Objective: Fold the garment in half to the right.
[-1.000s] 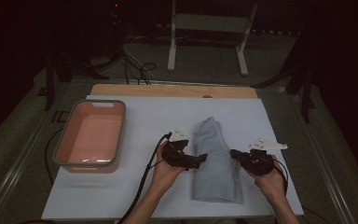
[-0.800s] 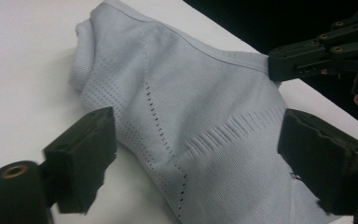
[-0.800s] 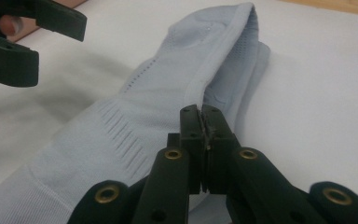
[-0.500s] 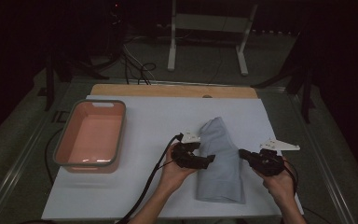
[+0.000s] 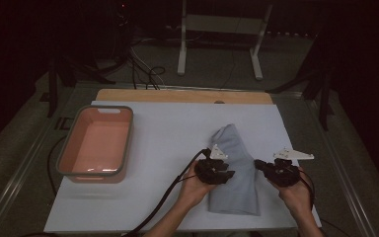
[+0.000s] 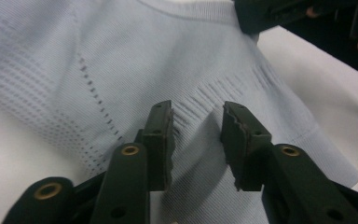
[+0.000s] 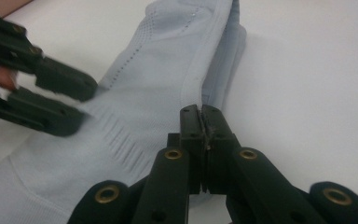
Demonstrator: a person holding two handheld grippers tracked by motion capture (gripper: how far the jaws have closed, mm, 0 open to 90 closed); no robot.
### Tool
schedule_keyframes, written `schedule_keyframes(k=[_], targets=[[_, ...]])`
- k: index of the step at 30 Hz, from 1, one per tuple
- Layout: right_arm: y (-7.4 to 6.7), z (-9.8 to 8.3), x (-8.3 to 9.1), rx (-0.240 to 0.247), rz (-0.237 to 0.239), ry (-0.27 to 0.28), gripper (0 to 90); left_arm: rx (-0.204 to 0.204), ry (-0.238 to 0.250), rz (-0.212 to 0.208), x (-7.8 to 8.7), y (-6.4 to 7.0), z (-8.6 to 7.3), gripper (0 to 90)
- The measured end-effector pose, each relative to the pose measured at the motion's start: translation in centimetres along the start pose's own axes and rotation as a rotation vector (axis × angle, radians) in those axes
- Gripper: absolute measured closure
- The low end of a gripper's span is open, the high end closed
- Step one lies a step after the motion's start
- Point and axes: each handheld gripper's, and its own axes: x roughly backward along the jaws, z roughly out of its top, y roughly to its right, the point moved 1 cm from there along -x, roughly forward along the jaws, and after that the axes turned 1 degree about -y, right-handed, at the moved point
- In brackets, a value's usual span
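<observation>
A folded pale-blue knit garment (image 5: pixel 237 182) lies on the white board, its narrow end pointing away from me. My left gripper (image 5: pixel 228 174) rests on the garment's left half. In the left gripper view its jaws (image 6: pixel 196 126) have just been closing; a gap remains, and the cloth (image 6: pixel 121 56) puckers between the pads. My right gripper (image 5: pixel 258 164) is at the garment's right edge. In the right gripper view (image 7: pixel 204 122) its jaws are shut where the folded edge (image 7: pixel 214 51) runs in under the tips. The left gripper (image 7: pixel 86 103) also appears there, at the left.
A salmon-coloured tub (image 5: pixel 67 144) with a grey rim stands at the board's left side. The white board (image 5: pixel 168 133) lies on a wooden table (image 5: pixel 177 95). A black cable (image 5: pixel 168 195) trails from the left gripper toward me. A white stand (image 5: pixel 217 24) is on the floor beyond.
My left hand has slid right onto the garment and its jaws have narrowed around a pucker of cloth. The right hand has hardly moved.
</observation>
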Motion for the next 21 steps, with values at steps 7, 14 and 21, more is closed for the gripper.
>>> schedule_keyframes(k=[7,14,21], targets=[[-0.1,-0.4,-0.4,-0.001,-0.010,-0.026,84.8,-0.031,-0.057,0.031,-1.1,0.1,-0.3,69.4],[-0.9,-1.3,-0.3,0.018,-0.044,-0.078,59.7,-0.034,-0.082,0.044,-2.0,0.1,-0.6,71.2],[-1.4,-2.0,-0.2,-0.011,-0.064,-0.102,50.8,-0.046,-0.118,0.064,-3.1,0.4,-1.0,75.2]])
